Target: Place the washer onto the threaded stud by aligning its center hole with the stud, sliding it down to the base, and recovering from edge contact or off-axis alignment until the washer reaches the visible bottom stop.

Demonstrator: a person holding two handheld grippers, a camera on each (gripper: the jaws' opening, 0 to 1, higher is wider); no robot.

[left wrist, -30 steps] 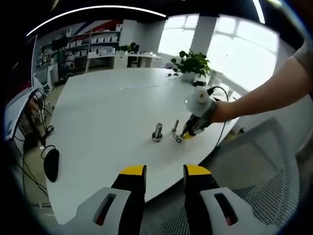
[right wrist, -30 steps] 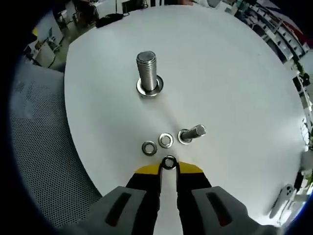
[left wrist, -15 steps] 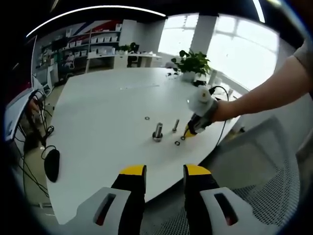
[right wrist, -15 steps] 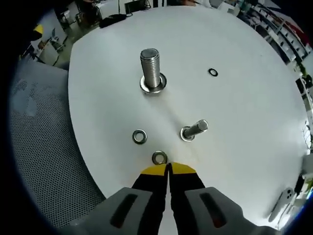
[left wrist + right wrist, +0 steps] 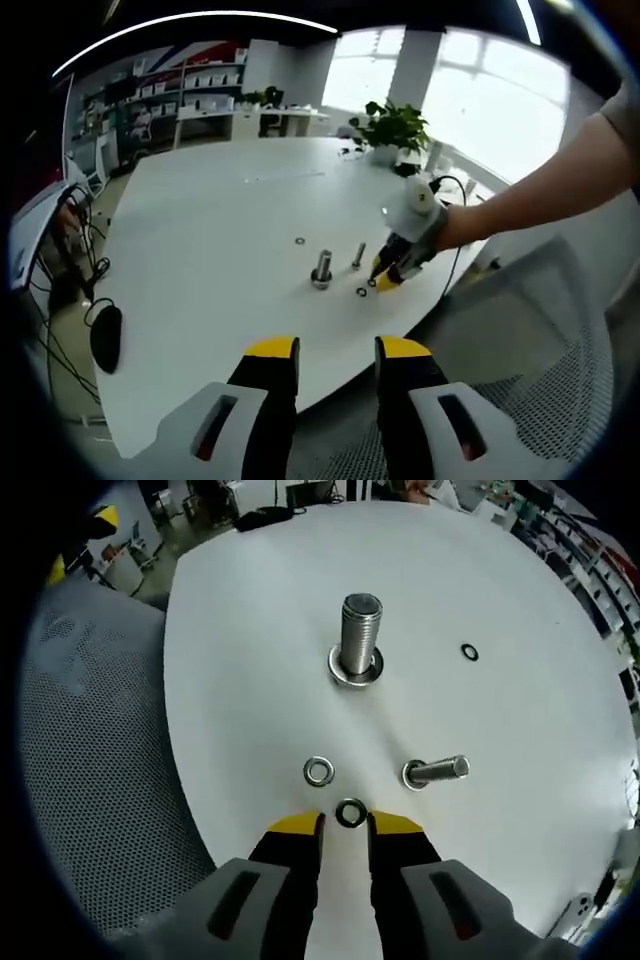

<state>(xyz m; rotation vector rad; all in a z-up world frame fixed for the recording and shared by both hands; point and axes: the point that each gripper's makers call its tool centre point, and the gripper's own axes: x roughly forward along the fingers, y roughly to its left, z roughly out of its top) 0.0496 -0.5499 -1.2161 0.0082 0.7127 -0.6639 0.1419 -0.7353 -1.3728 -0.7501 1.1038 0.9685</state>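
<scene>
A washer [image 5: 350, 813] lies flat on the white table [image 5: 520, 760] dead ahead of the right gripper [image 5: 346, 825], whose parted, empty jaws flank it, the small stud [image 5: 436, 772] just beyond to its right, while the left gripper [image 5: 336, 352] hangs open well back.

We see a white table [image 5: 220, 230], a plant [image 5: 392, 128] at one o'clock before bright windows [image 5: 480, 95], shelves [image 5: 200, 85] at eleven, a mesh chair [image 5: 90, 780].
</scene>
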